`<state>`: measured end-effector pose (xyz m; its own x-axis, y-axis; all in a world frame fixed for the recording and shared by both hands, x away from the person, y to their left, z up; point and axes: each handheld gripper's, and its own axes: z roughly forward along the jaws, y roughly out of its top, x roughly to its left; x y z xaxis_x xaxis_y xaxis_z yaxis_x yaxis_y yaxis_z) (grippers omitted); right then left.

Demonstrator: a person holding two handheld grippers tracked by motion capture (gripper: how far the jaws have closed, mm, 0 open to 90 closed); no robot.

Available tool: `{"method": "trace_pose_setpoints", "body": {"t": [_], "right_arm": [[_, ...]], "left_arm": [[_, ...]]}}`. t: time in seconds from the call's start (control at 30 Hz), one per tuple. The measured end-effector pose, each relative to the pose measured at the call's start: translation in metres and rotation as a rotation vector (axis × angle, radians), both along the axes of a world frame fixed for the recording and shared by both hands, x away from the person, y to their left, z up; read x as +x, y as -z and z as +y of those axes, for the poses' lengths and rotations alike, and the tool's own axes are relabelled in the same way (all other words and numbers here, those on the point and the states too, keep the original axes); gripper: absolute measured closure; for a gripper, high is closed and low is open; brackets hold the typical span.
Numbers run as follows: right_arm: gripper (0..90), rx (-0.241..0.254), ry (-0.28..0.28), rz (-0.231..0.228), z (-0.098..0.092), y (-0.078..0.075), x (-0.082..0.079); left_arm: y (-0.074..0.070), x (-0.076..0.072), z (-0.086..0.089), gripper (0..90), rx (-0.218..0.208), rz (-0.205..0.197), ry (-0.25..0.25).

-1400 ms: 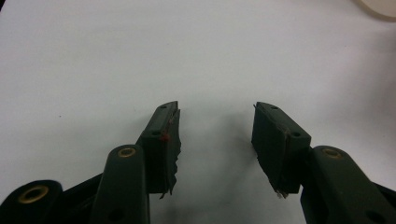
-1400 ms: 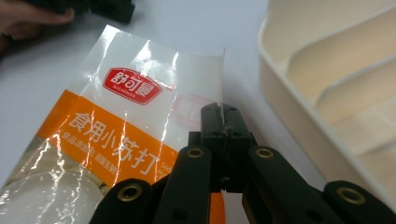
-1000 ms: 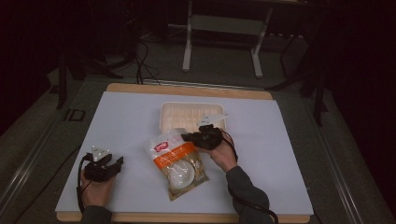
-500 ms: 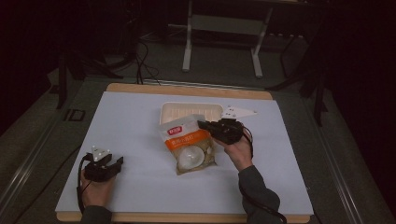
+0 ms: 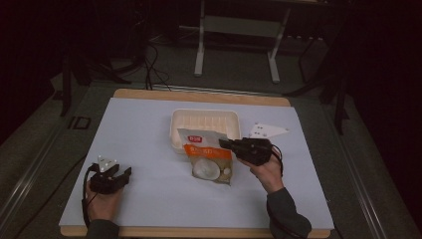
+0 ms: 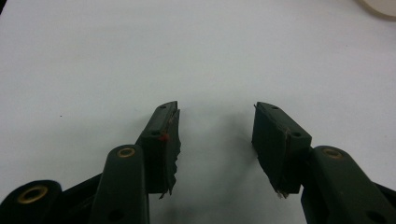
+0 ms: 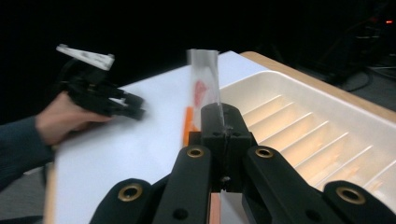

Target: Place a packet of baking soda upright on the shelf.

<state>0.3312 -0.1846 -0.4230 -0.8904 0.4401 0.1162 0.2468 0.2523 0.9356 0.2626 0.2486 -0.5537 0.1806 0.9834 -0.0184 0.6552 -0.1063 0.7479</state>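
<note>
A clear snack bag (image 5: 206, 158) with an orange and red label hangs by its right edge from my right gripper (image 5: 222, 144), whose jaws are shut on it. The bag's top overlaps the front rim of a cream ribbed tray (image 5: 175, 124) at the table's middle. In the right gripper view the jaws (image 7: 223, 117) pinch the bag's edge (image 7: 203, 81), with the tray (image 7: 308, 126) just to the right. My left gripper (image 5: 125, 172) rests at the near left, open; its jaws (image 6: 216, 110) stand apart over bare white surface.
A white sheet (image 5: 149, 124) covers the wooden table. Dark floor, cables and a metal stand's legs (image 5: 234, 50) lie beyond the far edge. The left hand and its gripper (image 7: 105, 100) show across the table in the right gripper view.
My right gripper has carried the bag up and away toward the tray, so the bag's top now overlaps the tray's near rim. The left gripper has stayed where it was.
</note>
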Motion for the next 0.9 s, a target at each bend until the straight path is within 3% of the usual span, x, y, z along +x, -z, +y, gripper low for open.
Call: {"method": "trace_pose_setpoints", "body": {"t": [0.17,0.37,0.57,0.63,0.9], "right_arm": [[90.0,0.034,-0.053,0.039,-0.018,0.008,-0.005],[84.7,0.022,-0.093,0.065,-0.030,0.014,-0.007],[79.2,-0.048,-0.120,0.070,-0.026,0.011,-0.008],[76.3,-0.101,-0.146,0.068,-0.019,0.002,-0.008],[69.4,-0.225,-0.176,0.085,-0.008,-0.014,-0.004]], "left_arm": [[0.000,0.000,-0.001,50.7,0.004,0.000,-0.002],[0.000,0.000,-0.001,50.7,0.010,0.002,0.000],[0.000,0.000,-0.001,50.5,0.009,0.002,0.000],[0.000,0.000,-0.001,50.4,0.005,0.003,0.000],[0.000,0.000,-0.001,50.2,0.007,0.004,0.001]]}}
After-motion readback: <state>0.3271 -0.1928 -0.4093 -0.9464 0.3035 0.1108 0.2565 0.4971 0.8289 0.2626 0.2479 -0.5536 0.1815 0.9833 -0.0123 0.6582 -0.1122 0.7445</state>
